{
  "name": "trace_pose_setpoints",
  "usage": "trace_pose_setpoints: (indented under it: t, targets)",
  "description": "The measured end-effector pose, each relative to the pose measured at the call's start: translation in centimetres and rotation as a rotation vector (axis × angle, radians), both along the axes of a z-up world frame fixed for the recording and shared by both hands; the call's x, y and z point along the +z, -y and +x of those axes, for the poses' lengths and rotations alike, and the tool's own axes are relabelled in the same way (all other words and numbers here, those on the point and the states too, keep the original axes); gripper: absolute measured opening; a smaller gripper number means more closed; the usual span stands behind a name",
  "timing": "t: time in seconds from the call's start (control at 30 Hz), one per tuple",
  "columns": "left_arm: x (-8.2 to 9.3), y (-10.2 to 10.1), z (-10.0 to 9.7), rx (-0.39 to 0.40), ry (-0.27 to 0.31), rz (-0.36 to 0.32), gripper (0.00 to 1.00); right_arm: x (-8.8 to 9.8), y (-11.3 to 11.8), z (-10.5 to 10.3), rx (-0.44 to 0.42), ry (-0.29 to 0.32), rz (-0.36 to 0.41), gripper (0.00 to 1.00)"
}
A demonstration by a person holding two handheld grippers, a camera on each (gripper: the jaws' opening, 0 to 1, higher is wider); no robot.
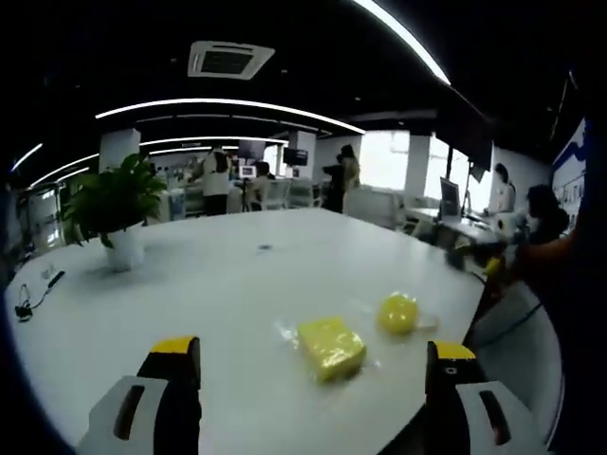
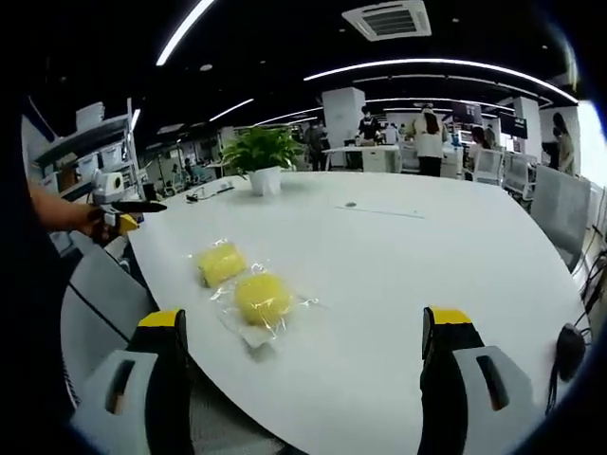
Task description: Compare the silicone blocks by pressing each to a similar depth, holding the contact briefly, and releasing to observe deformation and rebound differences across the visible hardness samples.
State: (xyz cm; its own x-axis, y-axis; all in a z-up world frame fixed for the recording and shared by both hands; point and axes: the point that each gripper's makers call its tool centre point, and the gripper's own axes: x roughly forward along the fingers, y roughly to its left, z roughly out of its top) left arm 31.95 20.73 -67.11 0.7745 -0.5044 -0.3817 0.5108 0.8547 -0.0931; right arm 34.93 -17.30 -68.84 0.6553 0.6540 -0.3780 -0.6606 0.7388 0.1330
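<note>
In the left gripper view, the left gripper (image 1: 313, 379) hovers with jaws spread wide and nothing between them; just ahead, between the jaw lines, lies the square block (image 1: 331, 346), with the round block (image 1: 398, 312) beyond it to the right, both yellow, soft-looking and sealed in clear glossy film on the smooth white table (image 1: 218, 284), probably laid side by side for comparison. In the right gripper view, the right gripper (image 2: 303, 374) is likewise released and empty above the table edge, both blocks ahead toward its left jaw, a potted plant (image 2: 262, 156) far beyond
</note>
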Motion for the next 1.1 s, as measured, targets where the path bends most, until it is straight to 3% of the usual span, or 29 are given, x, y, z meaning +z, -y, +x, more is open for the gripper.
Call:
trace_pose_setpoints:
  t: [0.13,0.43,0.63,0.77,1.1]
  targets:
    - [0.0,-0.8,-0.1,0.04,-0.006,-0.049,1.0,-0.3,0.0,-0.6,0.004,-0.008,-0.011,0.96]
    - [1.6,-1.4,0.7,0.055,0.039,-0.072,1.0,-0.6,0.3,-0.9,0.003,-0.007,-0.037,0.96]
    - [0.8,-1.2,0.7,0.026,0.019,-0.051,1.0,-0.2,0.4,-0.1,0.02,0.012,-0.039,0.97]
    - [0.0,-1.3,0.5,0.02,-0.001,-0.056,1.0,0.2,0.0,0.3,0.025,0.007,-0.002,0.97]
    - [-0.5,-1.3,0.9,0.016,-0.017,-0.063,1.0,-1.5,-0.4,0.6,0.054,-0.037,-0.045,0.97]
